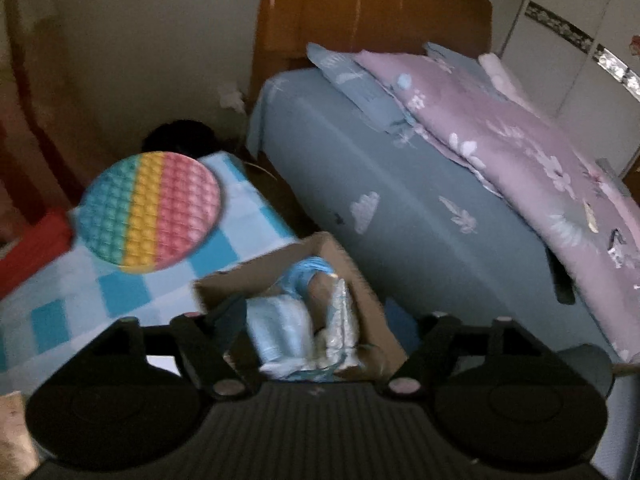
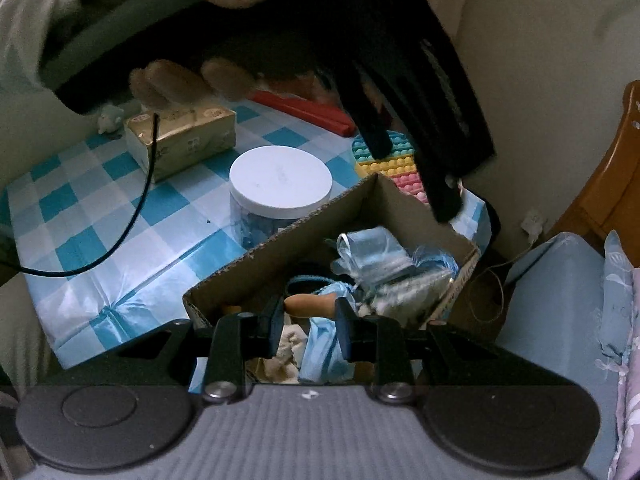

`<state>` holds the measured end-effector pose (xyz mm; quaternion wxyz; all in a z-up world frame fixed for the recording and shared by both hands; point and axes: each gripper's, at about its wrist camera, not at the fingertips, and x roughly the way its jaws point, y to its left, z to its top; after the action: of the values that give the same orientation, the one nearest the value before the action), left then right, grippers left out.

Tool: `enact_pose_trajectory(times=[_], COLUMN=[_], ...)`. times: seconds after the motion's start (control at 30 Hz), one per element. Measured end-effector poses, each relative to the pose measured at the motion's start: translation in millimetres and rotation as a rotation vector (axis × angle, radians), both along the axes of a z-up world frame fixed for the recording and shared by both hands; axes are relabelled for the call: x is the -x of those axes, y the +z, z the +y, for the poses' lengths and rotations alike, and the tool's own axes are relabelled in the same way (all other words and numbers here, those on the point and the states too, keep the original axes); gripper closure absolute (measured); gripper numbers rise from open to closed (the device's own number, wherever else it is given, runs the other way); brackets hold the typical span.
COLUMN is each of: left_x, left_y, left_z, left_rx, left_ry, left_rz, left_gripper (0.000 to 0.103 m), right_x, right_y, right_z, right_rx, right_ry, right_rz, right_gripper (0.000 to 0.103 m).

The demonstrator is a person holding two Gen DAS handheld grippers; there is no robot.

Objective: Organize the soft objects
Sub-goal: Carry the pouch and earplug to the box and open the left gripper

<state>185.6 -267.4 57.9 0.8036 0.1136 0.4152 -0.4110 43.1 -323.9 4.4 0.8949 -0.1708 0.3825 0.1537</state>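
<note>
A cardboard box (image 1: 360,280) (image 2: 280,248) stands at the corner of the blue-checked table (image 1: 80,300) (image 2: 100,208), holding pale blue and white soft bundles (image 1: 276,328) (image 2: 372,252). My left gripper (image 1: 320,328) (image 2: 414,182) hangs open over the box with nothing pressed between its fingers. My right gripper (image 2: 310,332) hovers over the box's near end, its jaws narrow around a blue fabric piece (image 2: 320,348). A round rainbow bubble mat (image 1: 148,212) (image 2: 384,164) lies flat on the table behind the box.
A white-lidded jar (image 2: 280,184) and a golden tissue box (image 2: 180,140) stand on the table, with a red bar (image 2: 308,110) at its back edge. A bed with a blue sheet (image 1: 400,200) and purple quilt (image 1: 540,152) is close on the right.
</note>
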Motion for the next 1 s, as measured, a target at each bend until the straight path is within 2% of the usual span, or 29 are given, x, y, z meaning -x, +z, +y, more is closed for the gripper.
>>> enact_pose_trajectory(times=[0.1,0.2,0.43,0.5,0.53,0.57,0.7,0.77,1.0], left_x=[8,18,53,66,70,74,83,89,107], left_y=[10,15,9,5,2,0,4,6,-4], left_z=[21,43,95,110,117,125,159,175,237], left_rx=[0.002,-0.022,-0.14,-0.16,-0.17,-0.177,-0.142,-0.122,-0.134], left_ry=[0.033,0.067,0.2,0.251,0.27,0.29,0.371,0.407,0.568], left_rz=[-0.06,-0.116,-0.259,-0.298,-0.305,-0.3,-0.268,-0.259,-0.292], left_gripper=[0.01,0.01,0.007,0.006,0.006,0.006,0.005,0.005,0.002], right_x=[-4,-8,-23,-25,-26,-26,-24,-22,-15], right_y=[0,0,0,-1,-2,-3,0,4,14], right_z=[1,2,12,15,16,18,20,20,31], right_rx=[-0.008,-0.019,-0.04,-0.046,-0.041,-0.033,-0.031,-0.035,-0.08], right_ry=[-0.004,-0.009,-0.015,-0.026,-0.034,-0.041,-0.082,-0.12,-0.185], right_rz=[-0.003,-0.003,0.0,0.005,0.002,0.002,-0.01,-0.023,-0.03], right_gripper=[0.072,0.071,0.07,0.062,0.049,0.041,0.033,0.021,0.014])
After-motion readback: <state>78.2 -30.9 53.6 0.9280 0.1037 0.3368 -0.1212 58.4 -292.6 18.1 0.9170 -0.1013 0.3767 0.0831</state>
